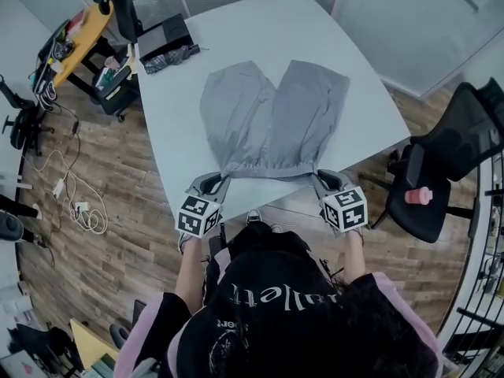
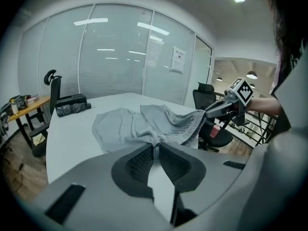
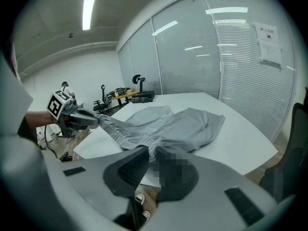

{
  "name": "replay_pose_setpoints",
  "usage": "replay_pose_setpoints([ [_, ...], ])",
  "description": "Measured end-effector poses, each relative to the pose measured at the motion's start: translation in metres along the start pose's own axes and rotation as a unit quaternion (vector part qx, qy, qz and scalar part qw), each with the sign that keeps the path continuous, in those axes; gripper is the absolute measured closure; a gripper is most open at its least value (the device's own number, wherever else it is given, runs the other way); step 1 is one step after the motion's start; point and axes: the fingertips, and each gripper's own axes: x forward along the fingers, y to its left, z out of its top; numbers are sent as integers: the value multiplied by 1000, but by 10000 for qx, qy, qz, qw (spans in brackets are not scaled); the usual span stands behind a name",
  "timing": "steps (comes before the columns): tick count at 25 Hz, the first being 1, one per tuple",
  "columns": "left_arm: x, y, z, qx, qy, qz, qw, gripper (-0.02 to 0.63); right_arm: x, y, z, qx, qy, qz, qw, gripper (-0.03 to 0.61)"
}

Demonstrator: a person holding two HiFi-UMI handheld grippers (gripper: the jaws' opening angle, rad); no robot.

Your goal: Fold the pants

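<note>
Grey pants (image 1: 272, 120) lie on the white table (image 1: 236, 38), legs spread toward the far side and the elastic waistband lifted off the near edge. My left gripper (image 1: 219, 181) is shut on the waistband's left corner, seen pinched between its jaws as grey pants cloth (image 2: 155, 150). At the other corner my right gripper (image 1: 321, 178) is shut on the waistband as well, with the pants cloth (image 3: 151, 148) caught between its pads. The waistband hangs stretched between the two grippers. The left gripper (image 3: 77, 119) shows in the right gripper view, and the right gripper (image 2: 226, 107) in the left one.
A dark folded item (image 1: 169, 53) lies at the table's far left corner. A black office chair (image 1: 449, 164) stands right of the table with a pink object (image 1: 417, 196) on it. A cluttered desk (image 1: 83, 30) and cables (image 1: 75, 203) are at the left.
</note>
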Motion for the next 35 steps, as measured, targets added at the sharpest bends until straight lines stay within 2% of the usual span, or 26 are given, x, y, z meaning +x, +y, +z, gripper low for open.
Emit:
replay_pose_setpoints([
  [7,-54,-14,42,202,-684,-35,9974,554,-49,26,30,-243,-359,352,9984,523],
  [14,-77,2,78,364,-1072,175,9934,554,-70,21,60,-291,-656,361,9968,523],
  [18,-66,18,90,491,-1036,207,9932,554,-56,6,75,-285,-717,331,9965,523],
  [28,-18,68,136,1233,-714,-56,9898,554,-4,-44,126,65,-922,368,9950,525],
  [35,34,109,156,1181,-590,-227,9910,554,45,-84,152,198,-747,266,9967,526],
])
